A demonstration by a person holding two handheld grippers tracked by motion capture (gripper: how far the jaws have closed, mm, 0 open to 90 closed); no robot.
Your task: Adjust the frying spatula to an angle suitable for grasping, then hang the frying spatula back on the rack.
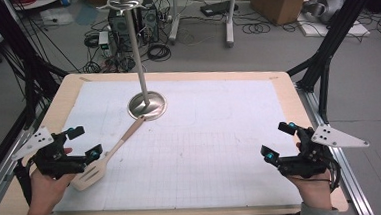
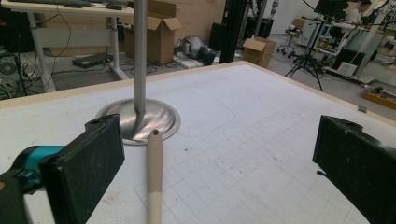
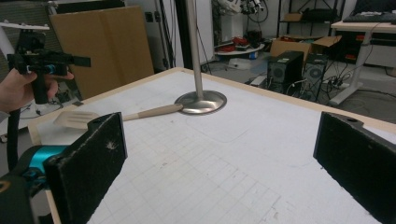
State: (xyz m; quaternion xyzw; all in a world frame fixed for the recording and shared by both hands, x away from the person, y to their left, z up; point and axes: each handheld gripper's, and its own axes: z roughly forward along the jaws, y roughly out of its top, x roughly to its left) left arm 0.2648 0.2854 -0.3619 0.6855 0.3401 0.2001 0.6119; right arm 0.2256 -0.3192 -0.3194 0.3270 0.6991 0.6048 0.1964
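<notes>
Hovering at the left edge, black left gripper (image 1: 85, 142), jaws spread wide, over the slotted head of the pale wooden spatula (image 1: 106, 159). Lying flat on the white gridded mat (image 1: 206, 146), head toward the near-left corner, handle tip touching the round base of the tall steel stand (image 1: 147, 104). Seen from the left gripper view, handle (image 2: 154, 177) running forward between the 2 pads. Far right, black right gripper (image 1: 279, 140), jaws apart too, gripping nothing, well apart from the spatula.
</notes>
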